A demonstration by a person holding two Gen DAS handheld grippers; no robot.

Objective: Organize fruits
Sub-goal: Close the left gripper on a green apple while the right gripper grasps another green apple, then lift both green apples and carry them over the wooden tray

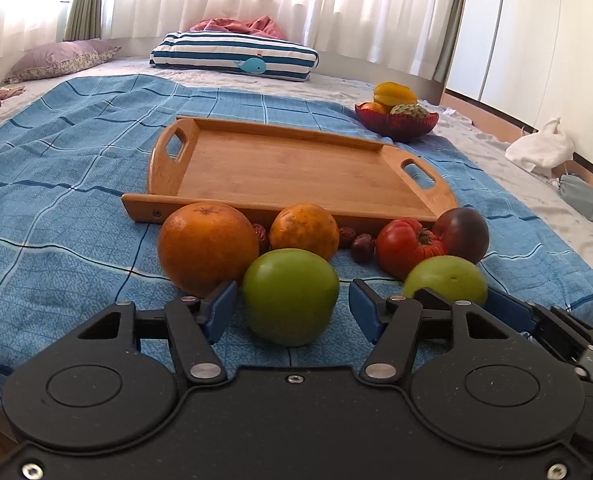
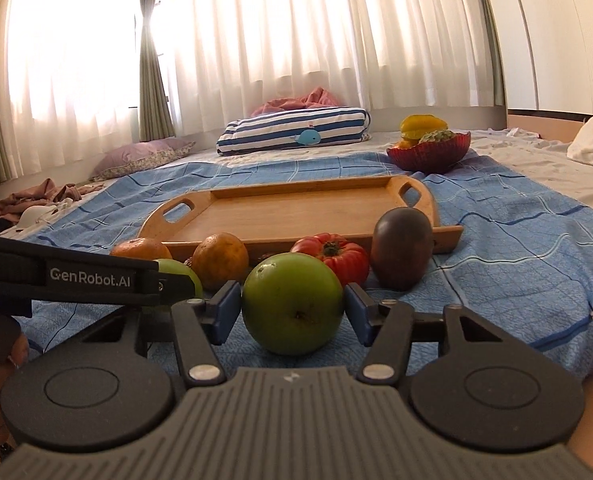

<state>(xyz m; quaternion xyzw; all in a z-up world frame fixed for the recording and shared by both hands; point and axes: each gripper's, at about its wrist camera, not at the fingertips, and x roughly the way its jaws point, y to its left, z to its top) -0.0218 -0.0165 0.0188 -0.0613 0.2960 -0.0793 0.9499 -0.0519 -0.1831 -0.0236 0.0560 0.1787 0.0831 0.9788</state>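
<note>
Left wrist view: first green apple (image 1: 290, 296) on the blue cloth (image 1: 76, 184), in front of the wooden tray (image 1: 256, 204), sitting between the pads of the left claw (image 1: 292, 304) with a thin gap on either side; open, not gripping. Right wrist view: second green apple (image 2: 292, 304) on the same cloth, seemingly pinched on both flanks by the right claw (image 2: 293, 308); closed on it, by the look

Likely trouble, as a judgement only:
- Round, smooth skin, so prone to squirting forward out of a grip set behind the widest part
- Soft, rumpled bedding underneath, so apt to tip or roll at a one-sided nudge, most likely with the left pads meeting the fruit unevenly
- Two claws working side by side and nearly touching; easy to knock together on the lift
- Raised tray rim to clear before setting down; a low carry risking a bump and a dropped apple

Around the apples: big orange (image 1: 206, 246) just beside the left pad, close enough to get shoved; small orange (image 1: 304, 232), tomato (image 1: 404, 246), dark plum (image 1: 466, 234) and a few dates (image 1: 362, 246) crowded between apples and tray, directly across the straight path. Further off, red bowl (image 1: 396, 124) with a star fruit (image 1: 394, 94), and a striped pillow (image 1: 236, 54), well clear
</note>
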